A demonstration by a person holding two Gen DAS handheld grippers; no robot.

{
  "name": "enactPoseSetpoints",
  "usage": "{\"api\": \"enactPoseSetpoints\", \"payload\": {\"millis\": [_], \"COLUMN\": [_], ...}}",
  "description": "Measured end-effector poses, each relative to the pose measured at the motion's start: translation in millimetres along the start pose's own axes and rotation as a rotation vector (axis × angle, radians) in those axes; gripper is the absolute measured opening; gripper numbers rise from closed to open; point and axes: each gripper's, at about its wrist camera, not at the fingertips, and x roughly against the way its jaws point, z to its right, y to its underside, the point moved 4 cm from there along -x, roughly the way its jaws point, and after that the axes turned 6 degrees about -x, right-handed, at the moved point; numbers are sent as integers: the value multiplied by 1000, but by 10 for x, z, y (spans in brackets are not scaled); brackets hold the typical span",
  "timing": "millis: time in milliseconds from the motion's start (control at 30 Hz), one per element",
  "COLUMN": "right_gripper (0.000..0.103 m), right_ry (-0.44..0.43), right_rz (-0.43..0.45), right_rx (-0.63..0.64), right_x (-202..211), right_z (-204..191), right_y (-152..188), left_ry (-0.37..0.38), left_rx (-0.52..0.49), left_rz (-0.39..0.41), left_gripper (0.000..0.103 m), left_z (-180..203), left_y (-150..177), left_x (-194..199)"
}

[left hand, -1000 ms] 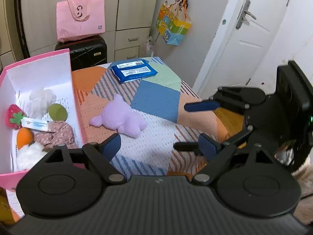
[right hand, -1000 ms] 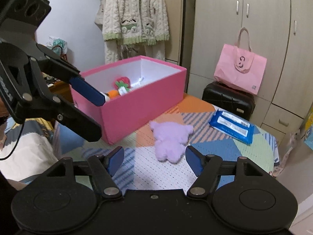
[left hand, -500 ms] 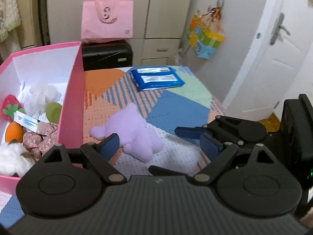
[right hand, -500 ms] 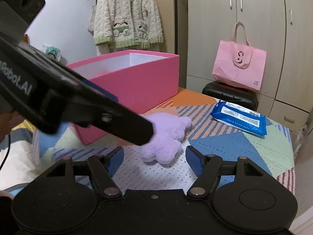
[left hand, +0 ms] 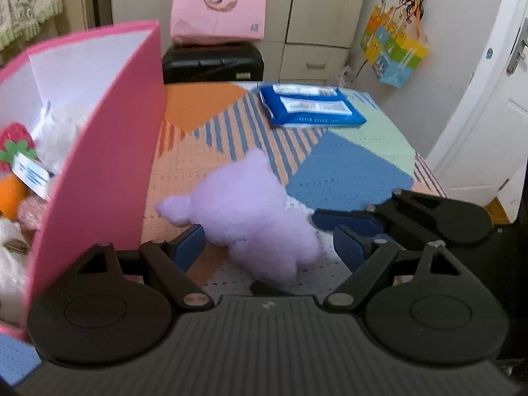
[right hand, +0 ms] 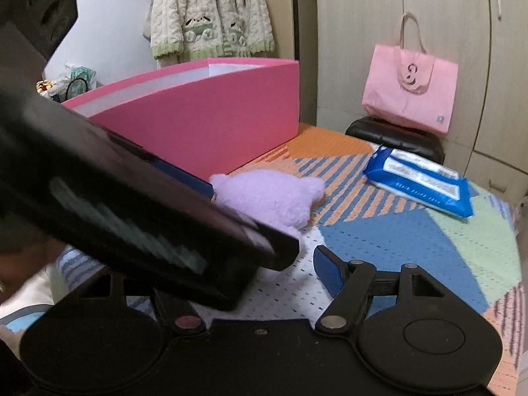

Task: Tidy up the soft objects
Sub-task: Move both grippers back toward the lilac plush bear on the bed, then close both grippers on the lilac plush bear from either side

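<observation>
- Left wrist view: left gripper (left hand: 269, 247) is seen with jaws spread wide, blue pads on either side of the purple plush bear (left hand: 246, 213); the left pad looks to be at the plush's edge, the right pad is apart from it. Nothing is clamped.
- Plush is seen lying on the patchwork table cover (left hand: 346, 165), just beside the outer wall of the pink box (left hand: 109, 151).
- Inside the box are seen a strawberry toy (left hand: 15, 145), an orange toy (left hand: 11, 194) and white fluffy items (left hand: 59, 135), partly hidden by the wall.
- Right gripper (left hand: 349, 227) is seen at right, low over the cover, one blue finger close to the plush; whether it is open cannot be told from here.
- Blue wipes pack (left hand: 310, 105) is seen further back on the cover, well apart from the plush.
- Right wrist view: the left half is blocked by the blurred body of the left gripper (right hand: 138, 217). Only the right finger (right hand: 326, 274) of the right tool is shown, angled outward; open or closed cannot be told.
- Plush (right hand: 274, 198) is seen ahead, near the pink box (right hand: 211, 115); wipes pack (right hand: 422, 178) lies off to the right.
</observation>
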Motion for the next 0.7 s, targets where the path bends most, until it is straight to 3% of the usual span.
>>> {"api": "enactPoseSetpoints", "payload": {"millis": [100,233,367,433,467,600,700], "right_gripper": [75,75,75,70,62,57,54], "right_ry": [7,31,71,80,84,60,75], "right_rz": [-17,-11,2,5,8,4,16], "right_rx": [4,19,80,86,74,-17,-38], "right_x": [-58,-102,-107,-113,-110,-94,-95], "right_z": [-11,-8,-69,-63,-47,62,50], "right_y": [-4,-57,-62,-59,-63,-61,-34], "left_ry": [29,46,63,63,68,103,110], "left_rx": [67,107,126,132,133,132,135], "left_rz": [-4,-4,0,8,12,1,3], "left_gripper": [82,67,65,64,63,52,52], "left_z": [-70,-109,-121,-120,-121,-100,-75], "left_y": [10,17,30,43,46,61,63], "left_x": [-30,-67,-99,-107,-111,-129,-140]}}
